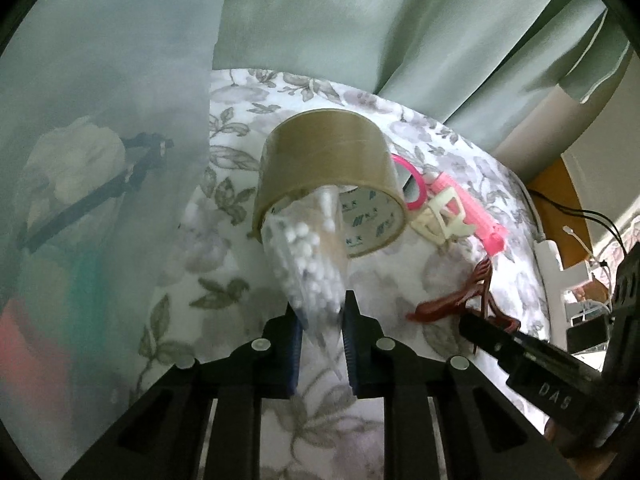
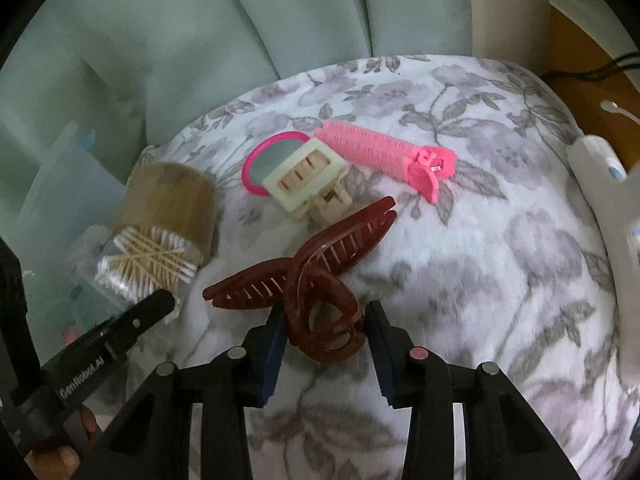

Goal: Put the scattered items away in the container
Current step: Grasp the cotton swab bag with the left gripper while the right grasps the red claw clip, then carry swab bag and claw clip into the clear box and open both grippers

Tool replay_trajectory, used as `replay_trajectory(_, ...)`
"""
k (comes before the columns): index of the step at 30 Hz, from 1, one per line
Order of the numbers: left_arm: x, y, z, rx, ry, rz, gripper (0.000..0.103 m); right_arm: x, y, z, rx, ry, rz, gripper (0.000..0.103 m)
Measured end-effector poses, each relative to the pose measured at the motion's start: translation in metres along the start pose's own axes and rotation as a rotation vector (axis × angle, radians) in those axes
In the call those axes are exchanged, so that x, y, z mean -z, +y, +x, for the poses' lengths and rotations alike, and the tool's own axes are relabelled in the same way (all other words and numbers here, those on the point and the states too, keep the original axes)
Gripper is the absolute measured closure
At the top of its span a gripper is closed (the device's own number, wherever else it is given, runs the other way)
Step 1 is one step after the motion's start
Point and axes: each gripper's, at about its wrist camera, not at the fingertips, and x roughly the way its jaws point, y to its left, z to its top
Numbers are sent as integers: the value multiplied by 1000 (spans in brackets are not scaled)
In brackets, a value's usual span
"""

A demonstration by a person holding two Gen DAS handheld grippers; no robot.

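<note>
my left tongs (image 1: pixel 320 312) clamped on cotton swab bag (image 1: pixel 308 256), long axis pointing ahead into tape roll (image 1: pixel 328 172), my right tongs (image 2: pixel 326 322) closed around brown hair claw (image 2: pixel 308 268), jaws pointing ahead-right, pink roller (image 2: pixel 380 152) beyond

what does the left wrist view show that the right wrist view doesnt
Only the left wrist view: the left tongs shut on the cotton swab bag, and the printed core of the tape roll.

Only the right wrist view: the right tongs around the dark red hair claw, and the pink mirror's face.

Both: the tape roll, the pink hair roller, the cream clip and the floral cloth.
</note>
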Motion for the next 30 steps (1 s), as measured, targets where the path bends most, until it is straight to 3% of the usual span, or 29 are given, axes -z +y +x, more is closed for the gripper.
replay_trajectory(13, 19, -14, -50, 18, -48, 63, 86, 45, 7, -50, -8, -13, 9, 63)
replay_trajectory(30, 33, -20, -159, 91, -247, 111, 86, 63, 41, -134, -14, -175, -52, 65)
